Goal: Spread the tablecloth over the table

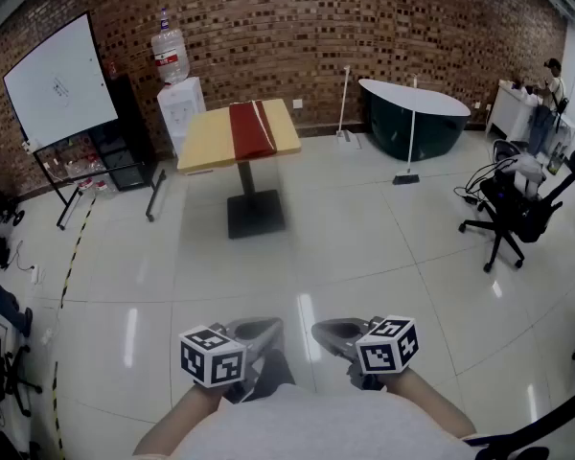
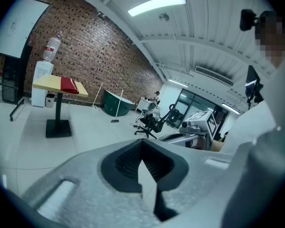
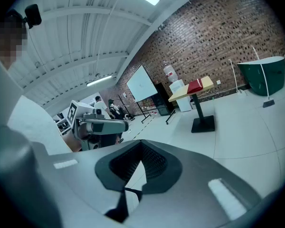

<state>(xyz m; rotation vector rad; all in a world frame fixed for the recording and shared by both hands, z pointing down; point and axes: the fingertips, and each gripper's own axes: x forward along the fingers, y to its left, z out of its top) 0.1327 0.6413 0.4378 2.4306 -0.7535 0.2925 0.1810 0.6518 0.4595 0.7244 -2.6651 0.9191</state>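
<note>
Across the room stands a pedestal table with a yellow top, and a folded red tablecloth lies on it. Both grippers are low in the head view, close to my body and far from the table. My left gripper and right gripper are side by side, shut, with nothing between their jaws. The left gripper view shows its own gripper shut, with the table and cloth far off at the left. The right gripper view shows its gripper shut, with the cloth at the right.
A whiteboard and a water dispenser stand by the brick wall at the left. A dark green tub with a mop is at the back right. An office chair stands at the right, a person beyond it.
</note>
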